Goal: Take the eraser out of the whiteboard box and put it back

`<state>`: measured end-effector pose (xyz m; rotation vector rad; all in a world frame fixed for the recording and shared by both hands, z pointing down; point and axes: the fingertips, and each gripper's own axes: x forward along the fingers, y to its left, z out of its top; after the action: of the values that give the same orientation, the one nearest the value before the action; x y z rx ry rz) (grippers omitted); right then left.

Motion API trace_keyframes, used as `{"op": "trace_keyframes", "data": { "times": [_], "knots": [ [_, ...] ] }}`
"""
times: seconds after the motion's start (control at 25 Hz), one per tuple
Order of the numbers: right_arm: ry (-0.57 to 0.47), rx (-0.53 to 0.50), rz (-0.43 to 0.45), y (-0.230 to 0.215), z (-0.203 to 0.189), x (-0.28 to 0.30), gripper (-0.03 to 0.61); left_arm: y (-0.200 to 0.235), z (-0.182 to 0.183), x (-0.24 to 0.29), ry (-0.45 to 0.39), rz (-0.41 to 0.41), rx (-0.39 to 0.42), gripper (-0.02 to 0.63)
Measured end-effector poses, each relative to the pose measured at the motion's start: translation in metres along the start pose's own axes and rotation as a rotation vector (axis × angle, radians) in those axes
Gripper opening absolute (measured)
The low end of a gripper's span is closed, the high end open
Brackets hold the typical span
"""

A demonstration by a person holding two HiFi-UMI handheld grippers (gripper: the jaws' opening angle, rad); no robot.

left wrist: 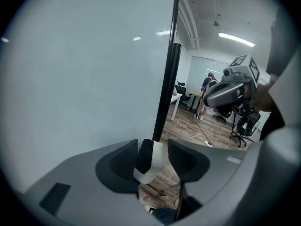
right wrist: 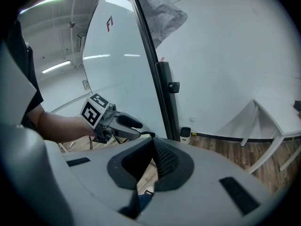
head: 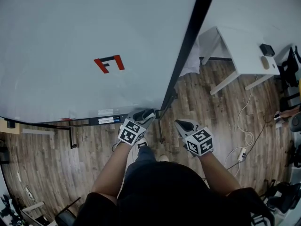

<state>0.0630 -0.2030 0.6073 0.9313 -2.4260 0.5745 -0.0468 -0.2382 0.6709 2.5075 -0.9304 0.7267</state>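
A black eraser with a white felt side (left wrist: 146, 160) stands upright between the jaws of my left gripper (left wrist: 153, 143). It lies close against the left pad, with a gap showing before the right pad, so this gripper is open. In the head view the left gripper (head: 146, 115) is at the right end of the tray (head: 89, 122) under the large whiteboard (head: 70, 32); the eraser is hidden there. My right gripper (head: 183, 125) hovers over the floor to the right of it, away from the board. Its jaws (right wrist: 152, 143) meet at the tips, shut with nothing in them.
The whiteboard's black frame post (head: 188, 41) runs down beside the left gripper. A red mark (head: 109, 63) is on the board. A white table (head: 244, 62) stands at the right, with a cable and power strip (head: 242, 155) on the wooden floor. Office chairs (head: 288, 69) stand at the far right.
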Motion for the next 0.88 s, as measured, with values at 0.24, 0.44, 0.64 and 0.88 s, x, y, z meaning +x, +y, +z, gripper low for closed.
{"op": "trace_keyframes", "data": {
  "times": [0.24, 0.44, 0.64, 0.88],
  "knots": [
    [0.01, -0.011, 0.006, 0.002, 0.001, -0.002, -0.005, -0.002, -0.011, 0.013, 0.052, -0.008, 0.032, 0.209],
    [0.002, -0.004, 0.004, 0.0, 0.002, -0.002, -0.005, -0.001, -0.013, 0.021, 0.062, -0.019, 0.04, 0.212],
    [0.004, -0.002, 0.014, 0.003, 0.002, -0.002, -0.005, 0.001, -0.021, 0.026, 0.091, -0.013, 0.047, 0.212],
    [0.007, -0.001, 0.016, 0.004, 0.001, -0.002, -0.005, 0.005, -0.026, 0.029, 0.086, -0.005, 0.022, 0.21]
  ]
}}
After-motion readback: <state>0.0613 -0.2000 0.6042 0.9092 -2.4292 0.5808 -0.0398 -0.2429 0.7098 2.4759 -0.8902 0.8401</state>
